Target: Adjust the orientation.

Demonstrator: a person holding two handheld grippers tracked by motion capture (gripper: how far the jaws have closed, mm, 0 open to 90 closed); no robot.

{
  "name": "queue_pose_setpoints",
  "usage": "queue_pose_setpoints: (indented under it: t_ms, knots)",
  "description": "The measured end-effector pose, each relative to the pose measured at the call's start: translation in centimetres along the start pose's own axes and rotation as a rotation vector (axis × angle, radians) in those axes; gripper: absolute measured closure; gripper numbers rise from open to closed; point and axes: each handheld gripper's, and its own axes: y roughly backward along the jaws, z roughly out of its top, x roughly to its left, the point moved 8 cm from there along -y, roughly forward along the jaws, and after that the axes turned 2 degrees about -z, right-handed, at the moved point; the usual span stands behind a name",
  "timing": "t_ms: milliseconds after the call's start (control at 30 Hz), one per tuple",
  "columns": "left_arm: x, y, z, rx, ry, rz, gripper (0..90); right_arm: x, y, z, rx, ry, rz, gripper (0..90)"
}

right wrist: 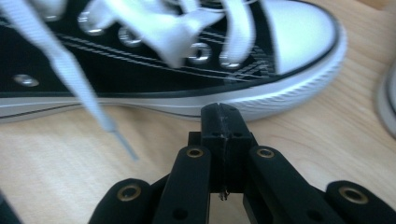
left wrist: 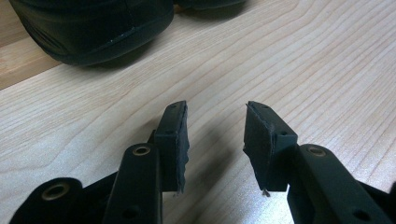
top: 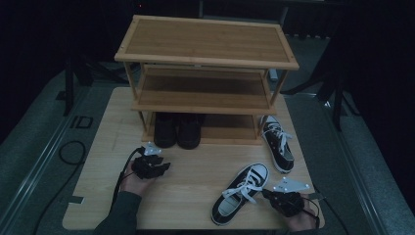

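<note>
Hovering with right gripper (right wrist: 223, 112) pinched empty beside sneaker (top: 241, 193); light, floppy canvas, firmer grab at heel collar, six o'clock; left gripper (left wrist: 215, 135) half-open, empty.

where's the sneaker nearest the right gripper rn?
In the high view the sneaker lies on the table, front right, toe toward the rack, just left of the right gripper.

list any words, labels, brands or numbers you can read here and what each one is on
"ID": pale letters on the grey floor left of the light wooden table.
No readable text on the black-and-white canvas sneaker nearest the right gripper, the second sneaker, the black shoes or the bamboo shoe rack.
</note>
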Motion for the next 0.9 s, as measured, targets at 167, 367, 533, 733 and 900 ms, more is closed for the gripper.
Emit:
queue_pose_setpoints:
  t_ms: [167, 367, 533, 733, 900]
  knots:
    - [0.1, 0.1, -0.1, 0.001, -0.002, 0.005, 59.6, 0.9, -0.3, -0.1, 0.011, 0.012, 0.014, 90.0]
    - [0.0, 0.0, -0.1, 0.002, -0.002, 0.005, 59.6, 0.5, -0.8, 0.3, 0.003, -0.017, 0.020, 90.0]
    - [-0.1, -0.1, -0.1, 0.006, -0.006, 0.003, 59.6, -0.6, -1.9, 1.4, 0.015, -0.012, -0.006, 90.0]
    - [-0.1, -0.1, -0.2, 0.012, -0.009, 0.004, 59.6, -1.5, -3.4, 3.1, 0.030, -0.001, -0.025, 90.0]
    - [-0.2, -0.2, -0.1, 0.012, -0.009, 0.005, 59.6, -2.0, -4.4, 4.1, 0.031, 0.006, -0.022, 90.0]
